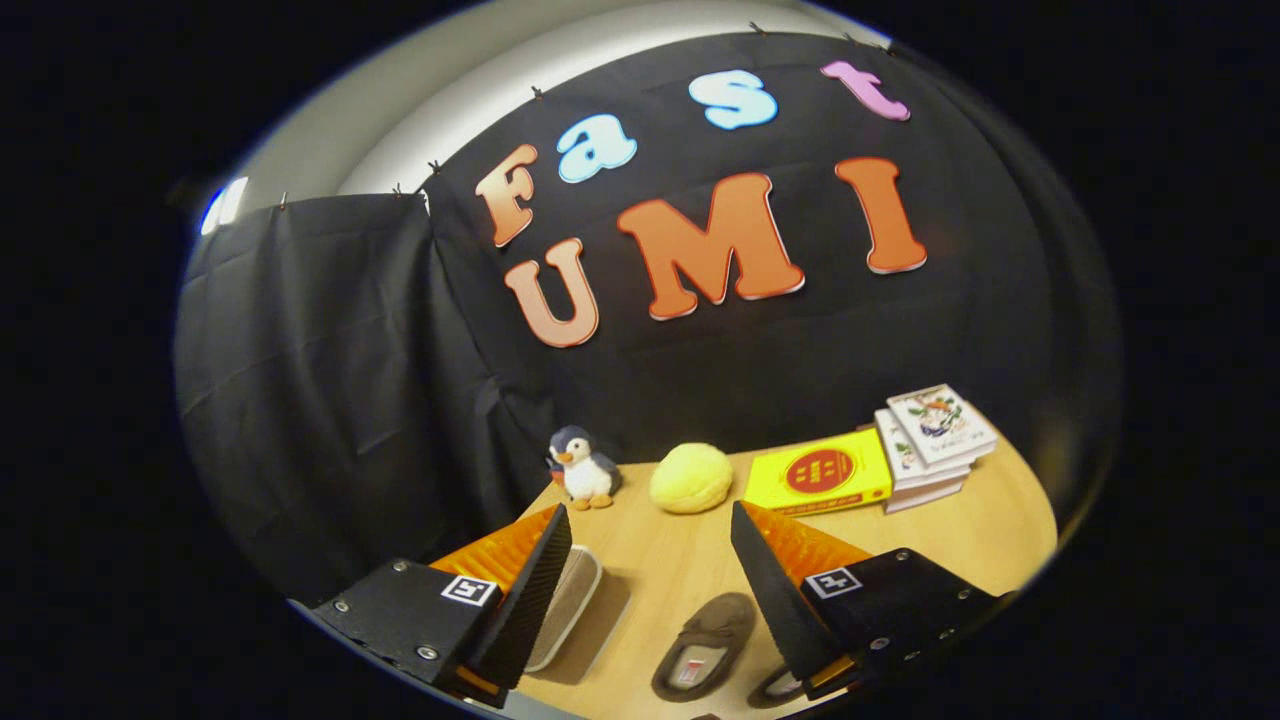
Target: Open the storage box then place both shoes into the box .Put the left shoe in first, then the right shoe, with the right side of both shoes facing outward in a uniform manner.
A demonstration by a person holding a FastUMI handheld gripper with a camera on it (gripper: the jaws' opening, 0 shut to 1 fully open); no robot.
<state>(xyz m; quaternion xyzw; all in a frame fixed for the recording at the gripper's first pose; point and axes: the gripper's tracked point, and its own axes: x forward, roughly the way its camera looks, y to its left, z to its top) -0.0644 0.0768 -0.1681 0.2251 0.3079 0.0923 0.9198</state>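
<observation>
Below, tool (650, 560) fingers wide apart, slipper (705, 645) on bare table (680, 560) between.

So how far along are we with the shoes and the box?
Nothing looks done: both slippers, one between the fingers and another by the right finger, lie on the table. The gripper is open and holds nothing. The storage box beside the left finger looks unopened. Everything remains.

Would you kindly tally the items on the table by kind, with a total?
Slippers: 2 (one between the open fingers, one partly hidden by a finger)
Storage box: 1
Penguin toy: 1
Yellow plush ball: 1
Yellow box: 1
Book stack: 1
Total: 7
Gripper holds nothing.
</observation>
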